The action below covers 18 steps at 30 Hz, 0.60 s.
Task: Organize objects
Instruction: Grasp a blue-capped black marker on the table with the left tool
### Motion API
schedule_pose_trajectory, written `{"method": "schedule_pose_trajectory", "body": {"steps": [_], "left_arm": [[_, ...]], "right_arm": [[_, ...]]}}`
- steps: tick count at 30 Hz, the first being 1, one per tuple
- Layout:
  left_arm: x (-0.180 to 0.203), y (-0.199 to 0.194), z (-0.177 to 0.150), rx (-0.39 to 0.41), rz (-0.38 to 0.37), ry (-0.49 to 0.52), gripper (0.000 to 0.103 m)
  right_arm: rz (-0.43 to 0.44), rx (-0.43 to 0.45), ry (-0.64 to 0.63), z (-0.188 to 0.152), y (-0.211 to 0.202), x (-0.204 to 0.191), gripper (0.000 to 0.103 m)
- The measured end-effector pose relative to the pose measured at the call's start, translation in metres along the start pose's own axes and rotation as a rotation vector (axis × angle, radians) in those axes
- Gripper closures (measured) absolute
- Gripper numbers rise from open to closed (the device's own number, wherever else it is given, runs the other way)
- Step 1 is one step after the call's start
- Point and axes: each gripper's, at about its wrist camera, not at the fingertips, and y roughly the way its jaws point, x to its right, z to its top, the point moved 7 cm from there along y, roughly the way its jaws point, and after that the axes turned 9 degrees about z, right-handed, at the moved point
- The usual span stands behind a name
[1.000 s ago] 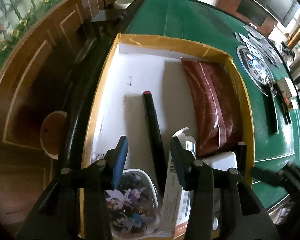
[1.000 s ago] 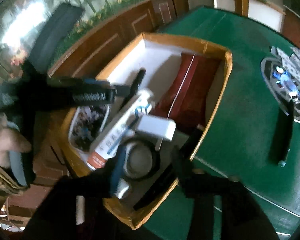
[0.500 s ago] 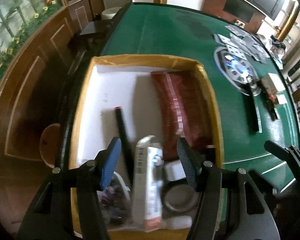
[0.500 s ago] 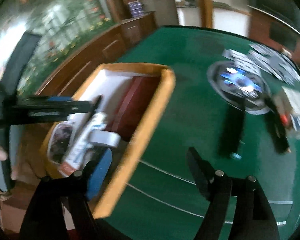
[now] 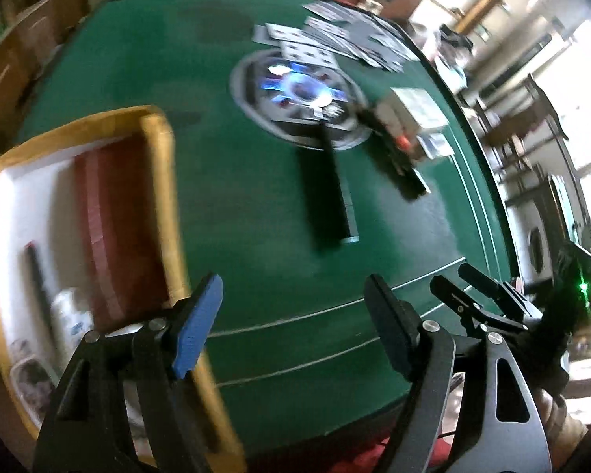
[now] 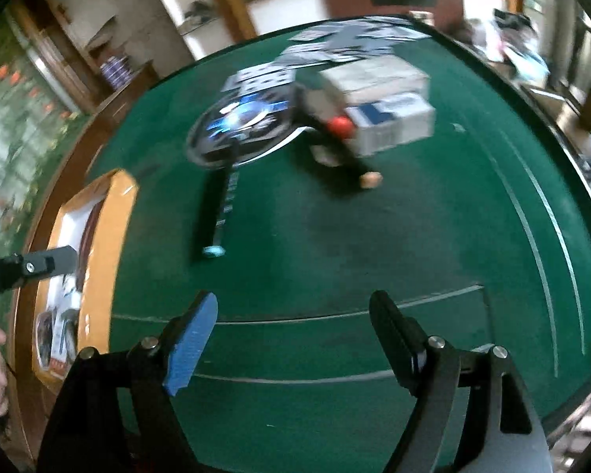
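Jaws of the left gripper (image 5: pixel 293 329) are opening wide with only green felt between them, and the right gripper (image 6: pixel 293 337) likewise spreads its jaws over bare felt, holding nothing. Each tool has one blue ribbed pad and one black one on black metal arms. Just beside the left gripper's blue pad runs the tan cardboard rim of the box (image 5: pixel 159 181), a shallow rectangular tray with a white lining. Inside it lie a dark red pouch (image 5: pixel 114 220), its long axis running away from the camera along the near wall, a thin black marker (image 5: pixel 39 283) parallel to it, and a white carton (image 5: pixel 69 323) nearer the gripper. Out on the green table (image 6: pixel 374 236), well apart from the box, a long black pen (image 6: pixel 212 213) lies with its pale blue tip towards the grippers and its far end against a round glossy disc (image 6: pixel 240 126). Near that sit a white cardboard package (image 6: pixel 386 110) and another dark pen (image 6: pixel 335 149) with a red band, though blur hides finer detail. Playing cards (image 5: pixel 335 39) are scattered near the far curved edge. Open felt, crossed by thin white lines, stretches between the grippers and these things.
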Motion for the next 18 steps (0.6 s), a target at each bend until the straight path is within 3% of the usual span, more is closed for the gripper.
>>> {"method": "schedule_pose_trajectory", "body": {"steps": [6, 9, 13, 18], "left_arm": [[0.044, 0.037, 0.026, -0.028, -0.030, 0.031, 0.028], [0.054, 0.061, 0.042, -0.009, 0.036, 0.045, 0.029], [0.059, 0.093, 0.057, -0.021, 0.097, 0.044, 0.047], [0.057, 0.108, 0.069, -0.008, 0.144, 0.028, 0.048]], "right_arm": [[-0.029, 0.015, 0.039, -0.003, -0.018, 0.027, 0.023], [-0.040, 0.021, 0.057, -0.006, -0.024, 0.040, 0.023], [-0.051, 0.019, 0.080, -0.004, -0.025, 0.054, 0.023], [-0.037, 0.030, 0.075, 0.014, -0.025, 0.065, 0.023]]}}
